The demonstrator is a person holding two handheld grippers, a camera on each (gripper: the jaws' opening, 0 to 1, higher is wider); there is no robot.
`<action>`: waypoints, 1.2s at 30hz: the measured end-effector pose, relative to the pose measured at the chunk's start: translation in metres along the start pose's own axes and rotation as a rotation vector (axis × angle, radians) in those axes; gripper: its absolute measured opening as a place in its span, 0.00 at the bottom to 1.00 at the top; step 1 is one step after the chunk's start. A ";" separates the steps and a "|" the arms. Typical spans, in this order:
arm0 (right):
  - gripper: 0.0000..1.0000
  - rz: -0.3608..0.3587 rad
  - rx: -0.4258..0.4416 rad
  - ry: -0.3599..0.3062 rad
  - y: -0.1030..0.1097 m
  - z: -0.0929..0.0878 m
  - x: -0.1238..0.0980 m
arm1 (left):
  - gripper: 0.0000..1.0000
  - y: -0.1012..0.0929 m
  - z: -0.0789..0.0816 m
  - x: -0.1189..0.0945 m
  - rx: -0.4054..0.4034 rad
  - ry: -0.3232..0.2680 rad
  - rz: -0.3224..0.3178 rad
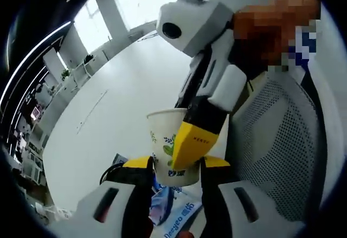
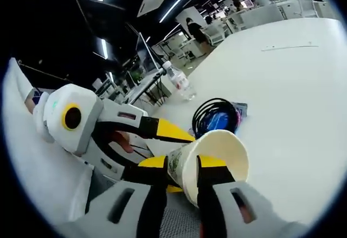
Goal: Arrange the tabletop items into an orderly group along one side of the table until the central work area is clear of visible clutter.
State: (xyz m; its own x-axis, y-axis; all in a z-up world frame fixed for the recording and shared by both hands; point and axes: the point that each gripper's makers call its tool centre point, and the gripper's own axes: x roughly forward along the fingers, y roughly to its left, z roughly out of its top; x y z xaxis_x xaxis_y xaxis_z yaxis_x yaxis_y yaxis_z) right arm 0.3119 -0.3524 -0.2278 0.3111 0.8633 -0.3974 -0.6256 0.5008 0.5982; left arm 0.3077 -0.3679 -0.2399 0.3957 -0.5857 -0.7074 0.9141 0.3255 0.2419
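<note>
A white paper cup (image 1: 162, 140) with a green leaf print hangs above the white table (image 1: 119, 97). My left gripper (image 1: 176, 165) has its yellow tips against both sides of the cup's base. My right gripper (image 1: 187, 140) comes down from the upper right and pinches the rim. In the right gripper view the cup (image 2: 222, 151) lies with its mouth toward the camera. There my right gripper (image 2: 182, 165) is shut on the wall, one finger inside and one outside. My left gripper (image 2: 173, 159) reaches in from the left, straddling the base.
On the table (image 2: 293, 86) beyond the cup lie a coil of black cable (image 2: 217, 116) over a blue packet (image 2: 221, 123), and a clear water bottle (image 2: 179, 83) stands farther back. A grey mesh chair (image 1: 276, 140) stands close on the right. Below the cup lies a blue-and-white packet (image 1: 173, 211).
</note>
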 end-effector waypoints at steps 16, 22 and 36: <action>0.00 0.010 0.064 -0.052 0.007 0.005 0.004 | 0.34 0.003 -0.005 -0.004 -0.078 -0.003 0.022; 0.00 0.002 0.103 -0.066 0.005 0.010 0.007 | 0.34 0.008 -0.009 -0.005 -0.168 -0.018 0.031; 0.00 0.009 0.093 -0.058 0.007 0.020 0.017 | 0.35 0.021 -0.019 -0.013 -0.314 -0.045 0.083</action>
State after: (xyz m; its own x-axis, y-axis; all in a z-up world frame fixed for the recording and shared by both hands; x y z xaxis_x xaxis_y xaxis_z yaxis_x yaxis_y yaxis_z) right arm 0.3267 -0.3328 -0.2166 0.3488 0.8685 -0.3522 -0.5599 0.4945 0.6649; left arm 0.3202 -0.3395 -0.2385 0.4782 -0.5776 -0.6616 0.8091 0.5826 0.0762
